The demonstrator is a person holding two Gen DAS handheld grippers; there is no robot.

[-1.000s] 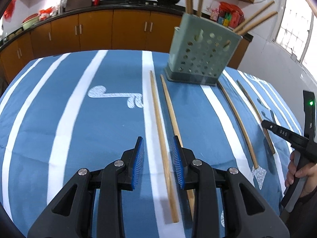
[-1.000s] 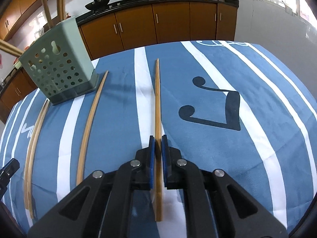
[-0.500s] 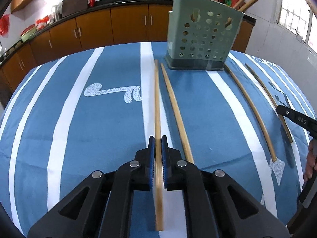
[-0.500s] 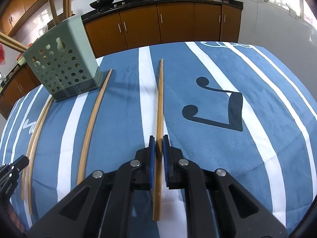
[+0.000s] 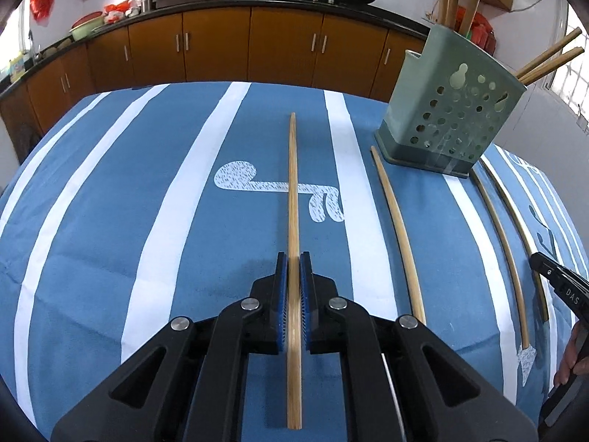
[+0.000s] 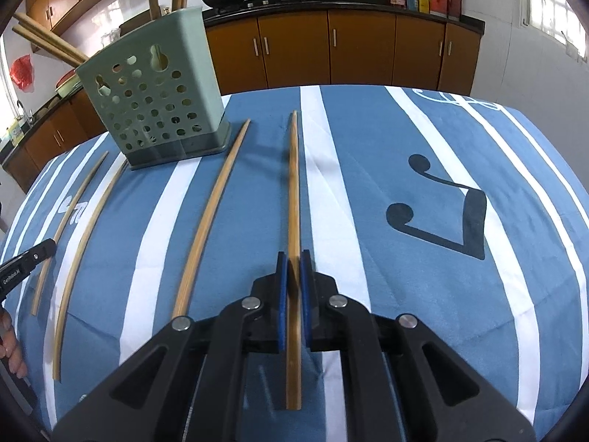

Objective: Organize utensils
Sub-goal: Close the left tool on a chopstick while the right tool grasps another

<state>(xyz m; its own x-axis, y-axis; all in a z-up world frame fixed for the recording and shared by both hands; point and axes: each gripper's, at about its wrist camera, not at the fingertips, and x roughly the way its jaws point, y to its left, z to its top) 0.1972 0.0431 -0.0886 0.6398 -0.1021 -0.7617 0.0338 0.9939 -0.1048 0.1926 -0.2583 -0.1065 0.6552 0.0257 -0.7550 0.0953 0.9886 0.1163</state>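
Chopstick (image 5: pixel 293 199) clamped between the blue pads of the left gripper (image 5: pixel 293 287), jaws closed tight on it, shaft running straight ahead over the blue striped tablecloth (image 5: pixel 147 221), butt end sticking back under the jaws. Second chopstick (image 6: pixel 293 199) pinched the same way in the right gripper (image 6: pixel 293 287), closed on it, tip pointing forward. Ahead and right of the left gripper, green perforated holder (image 5: pixel 447 110) standing upright with more sticks poking out the top. Just right of the left gripper, loose chopstick (image 5: pixel 397 235) flat on the cloth; beyond it two more (image 5: pixel 504 243), near the holder's base. Left of the right gripper, another loose chopstick (image 6: pixel 211 217). Far behind, brown cabinets (image 5: pixel 221 48).
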